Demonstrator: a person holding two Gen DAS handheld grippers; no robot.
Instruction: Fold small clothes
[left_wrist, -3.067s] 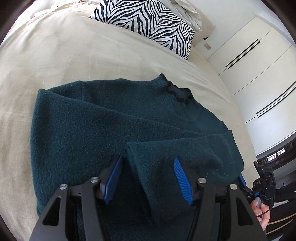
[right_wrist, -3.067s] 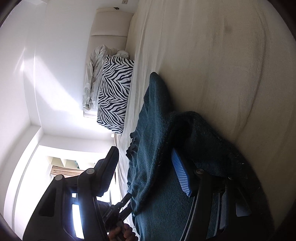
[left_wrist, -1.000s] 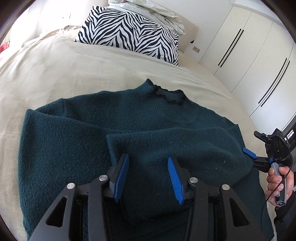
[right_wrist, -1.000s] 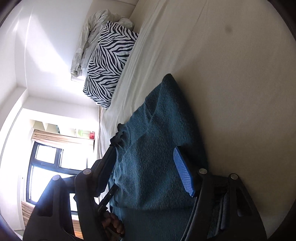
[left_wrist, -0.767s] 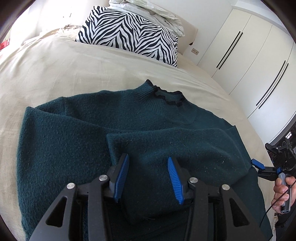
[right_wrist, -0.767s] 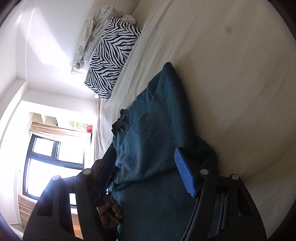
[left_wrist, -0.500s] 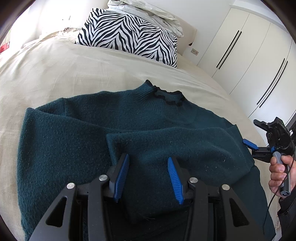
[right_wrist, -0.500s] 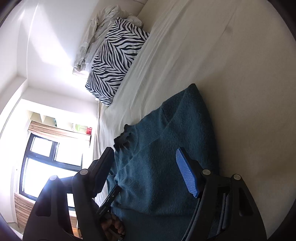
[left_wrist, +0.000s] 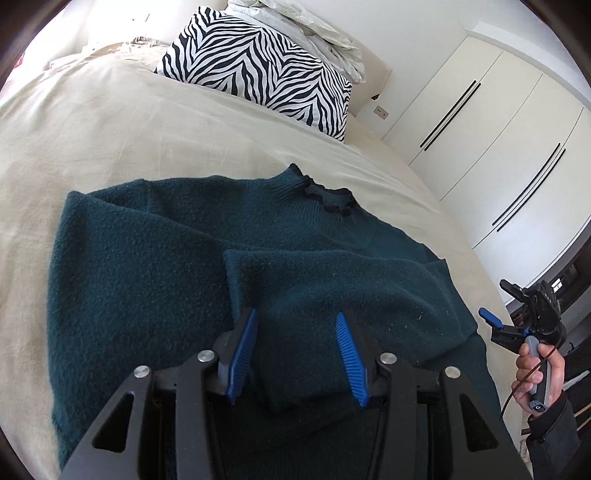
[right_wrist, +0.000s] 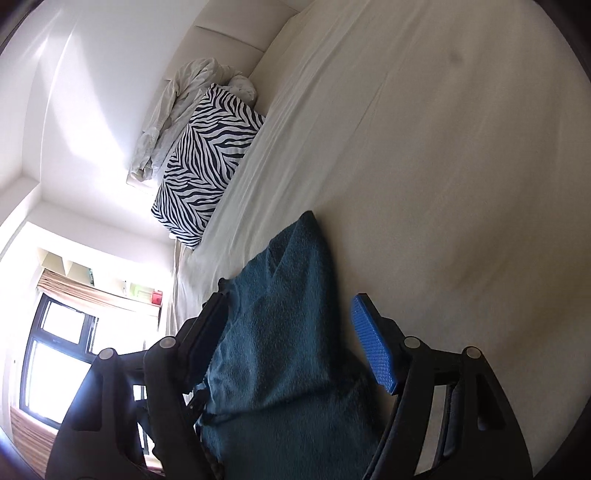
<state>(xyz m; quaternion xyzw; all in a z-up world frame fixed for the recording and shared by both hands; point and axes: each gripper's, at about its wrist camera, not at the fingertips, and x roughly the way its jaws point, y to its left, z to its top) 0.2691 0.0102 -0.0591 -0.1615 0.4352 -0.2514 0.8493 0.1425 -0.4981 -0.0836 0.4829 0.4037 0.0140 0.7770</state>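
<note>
A dark green sweater (left_wrist: 155, 280) lies flat on a bed (left_wrist: 110, 133) covered with a cream sheet, its collar (left_wrist: 328, 197) toward the headboard and one sleeve (left_wrist: 332, 288) already folded across the chest. The left gripper (left_wrist: 293, 343) hovers over the cuff end of that sleeve, fingers (left_wrist: 242, 347) spread apart around the cloth without pinching it. The right gripper (right_wrist: 295, 339), held in a bare hand (left_wrist: 537, 376) at the sweater's far side, also has its fingers wide, with the garment's edge between them but no grip visible. By the look of it, the folding is at an early stage: one sleeve is in; the other sleeve looks tucked at the left edge, though the pictures do not settle it, and the body has yet to be doubled over. A zebra-striped pillow (left_wrist: 258, 70) and crumpled white bedding (left_wrist: 306, 26) sit at the head of the bed, white wardrobe doors (left_wrist: 498, 122) line one wall, and bright daylight pours through a window (right_wrist: 55, 350) on the other side.
</note>
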